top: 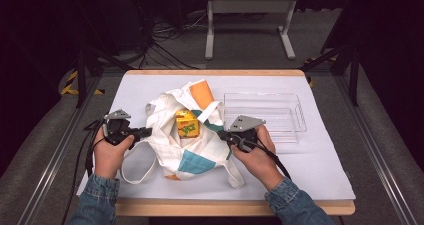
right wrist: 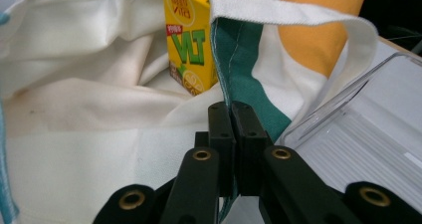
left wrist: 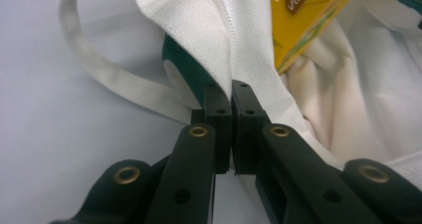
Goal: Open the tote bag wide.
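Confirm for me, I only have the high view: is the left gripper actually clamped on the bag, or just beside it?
Observer: Clamped. The left gripper pinches the white hem of the tote bag, jaws shut on it.
Operator: And the right?
Observer: The right gripper is shut on the bag's green-trimmed rim.
Operator: What's inside?
Observer: A yellow drink carton stands in the opening, lemon printed low on its front.
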Tool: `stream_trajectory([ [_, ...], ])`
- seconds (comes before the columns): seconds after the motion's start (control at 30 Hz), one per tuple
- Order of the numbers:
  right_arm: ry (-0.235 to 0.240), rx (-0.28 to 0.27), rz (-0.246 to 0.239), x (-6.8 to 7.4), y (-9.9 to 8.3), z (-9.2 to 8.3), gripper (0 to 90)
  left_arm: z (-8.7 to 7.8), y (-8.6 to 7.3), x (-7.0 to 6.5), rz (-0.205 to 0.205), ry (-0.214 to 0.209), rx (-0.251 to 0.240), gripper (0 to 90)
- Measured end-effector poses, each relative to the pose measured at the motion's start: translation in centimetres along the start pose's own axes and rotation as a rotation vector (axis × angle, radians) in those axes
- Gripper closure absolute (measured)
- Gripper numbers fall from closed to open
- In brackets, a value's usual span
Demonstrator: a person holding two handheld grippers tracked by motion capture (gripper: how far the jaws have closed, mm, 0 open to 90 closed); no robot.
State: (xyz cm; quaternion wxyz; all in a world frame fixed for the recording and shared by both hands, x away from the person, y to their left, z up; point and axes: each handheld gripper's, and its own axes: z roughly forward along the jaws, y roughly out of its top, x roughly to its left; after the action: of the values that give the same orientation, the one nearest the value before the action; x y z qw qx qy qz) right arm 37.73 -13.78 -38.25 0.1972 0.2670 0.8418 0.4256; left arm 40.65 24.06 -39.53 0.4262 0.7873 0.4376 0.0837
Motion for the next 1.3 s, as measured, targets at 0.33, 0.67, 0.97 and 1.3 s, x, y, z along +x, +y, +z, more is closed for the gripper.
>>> stream_trajectory([
  [0.33, -0.007, 0.095, -0.005, 0.9, -2.2, 2.5, 87.4, 1.6, -1.1, 1.1, -0.029, -0.014, 0.060, 86.3],
  [0.67, 0.025, 0.097, 0.053, 0.3, -2.8, 2.7, 84.7, 0.5, -0.8, 1.0, -0.040, 0.019, 0.007, 52.1],
  [0.97, 0.048, -0.001, 0.065, -0.3, 0.3, -1.2, 67.2, -3.0, -0.2, 0.8, -0.028, 0.008, -0.140, 32.5],
  [1.3, 0.071, -0.068, 0.027, -1.3, 5.0, -0.7, 53.6, -3.3, 0.0, 0.6, -0.014, 0.006, -0.154, 32.3],
])
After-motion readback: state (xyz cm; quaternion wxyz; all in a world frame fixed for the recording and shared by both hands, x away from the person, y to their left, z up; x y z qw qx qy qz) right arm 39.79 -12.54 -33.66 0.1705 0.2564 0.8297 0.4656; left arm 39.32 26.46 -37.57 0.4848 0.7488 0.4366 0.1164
